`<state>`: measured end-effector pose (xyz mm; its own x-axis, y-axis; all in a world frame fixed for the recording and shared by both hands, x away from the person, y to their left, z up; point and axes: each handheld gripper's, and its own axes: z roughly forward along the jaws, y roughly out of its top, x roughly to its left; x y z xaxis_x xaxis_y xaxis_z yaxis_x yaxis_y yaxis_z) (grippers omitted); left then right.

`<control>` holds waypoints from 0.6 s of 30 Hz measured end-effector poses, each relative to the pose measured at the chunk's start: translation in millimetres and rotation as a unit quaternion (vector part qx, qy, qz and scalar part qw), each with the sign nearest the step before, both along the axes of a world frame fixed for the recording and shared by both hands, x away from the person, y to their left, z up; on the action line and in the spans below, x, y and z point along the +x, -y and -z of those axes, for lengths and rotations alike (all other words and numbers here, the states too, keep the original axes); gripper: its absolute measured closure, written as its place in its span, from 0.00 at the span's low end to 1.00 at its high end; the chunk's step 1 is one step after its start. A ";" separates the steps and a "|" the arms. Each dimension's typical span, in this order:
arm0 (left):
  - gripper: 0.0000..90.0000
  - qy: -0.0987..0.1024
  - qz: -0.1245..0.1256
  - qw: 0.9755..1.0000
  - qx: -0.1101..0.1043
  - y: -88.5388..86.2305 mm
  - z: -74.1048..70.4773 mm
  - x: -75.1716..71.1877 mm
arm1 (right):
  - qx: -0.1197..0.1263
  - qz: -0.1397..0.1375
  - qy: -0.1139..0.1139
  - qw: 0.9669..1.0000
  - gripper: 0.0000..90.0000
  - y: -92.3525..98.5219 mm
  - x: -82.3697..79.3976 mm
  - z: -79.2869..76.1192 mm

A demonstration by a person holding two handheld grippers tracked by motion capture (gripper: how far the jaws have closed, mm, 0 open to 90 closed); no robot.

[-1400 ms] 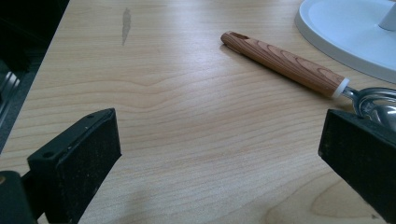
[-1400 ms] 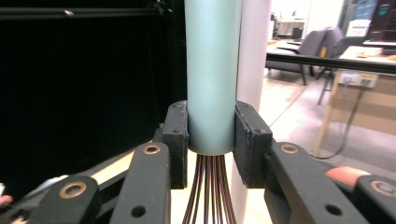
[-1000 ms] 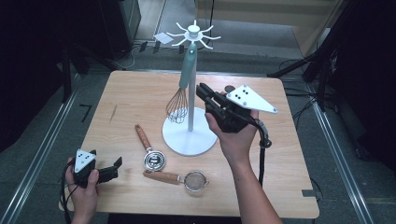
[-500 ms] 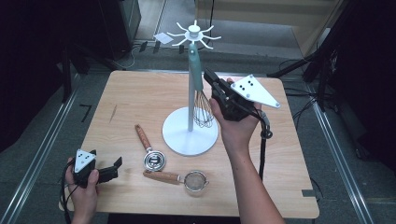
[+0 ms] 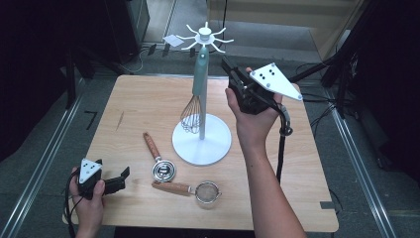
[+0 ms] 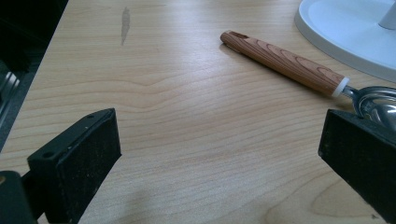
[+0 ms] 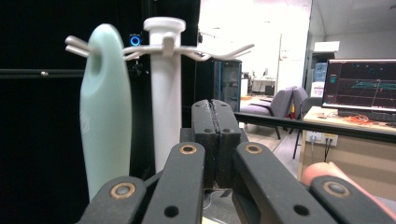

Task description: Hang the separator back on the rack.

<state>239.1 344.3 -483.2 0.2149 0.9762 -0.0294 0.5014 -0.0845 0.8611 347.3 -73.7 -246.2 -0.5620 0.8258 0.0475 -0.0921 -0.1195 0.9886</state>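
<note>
The whisk (image 5: 194, 96) now hangs by its green handle from a hook at the top of the stand (image 5: 201, 141); a moment ago the right gripper (image 5: 229, 68) was carrying it over, and now that gripper sits just beside the stand's top with its jaws pressed together and nothing in them, so I think the hanging is done. One whisk is on the stand, and near the stand's foot lie one scoop (image 5: 159, 159) and one strainer (image 5: 192, 189). The left gripper (image 5: 121, 177) rests at the table (image 5: 138, 99) edge, far from the stand, jaws spread wide and empty.
</note>
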 end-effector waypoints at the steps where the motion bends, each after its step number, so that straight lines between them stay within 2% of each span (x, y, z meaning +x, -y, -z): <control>1: 0.00 0.000 0.000 1.000 0.000 0.0 0.0 0.0 | 0.001 0.001 0.002 1.000 1.00 0.5 0.3 -1.2; 13: 0.00 -0.001 0.001 1.000 0.003 0.2 -0.2 -0.1 | 0.018 0.004 0.012 1.000 1.00 5.2 -1.7 -14.9; 18: 0.00 -0.001 0.001 1.000 0.003 0.2 -0.2 -0.1 | 0.016 -0.013 0.022 1.000 1.00 3.3 -5.9 -16.6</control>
<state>239.0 344.1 -483.0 0.2162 0.9760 -0.0245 0.5028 -0.0898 0.8597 341.5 -77.0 -229.6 -0.5860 0.8089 0.0480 -0.1323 -0.1539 0.9792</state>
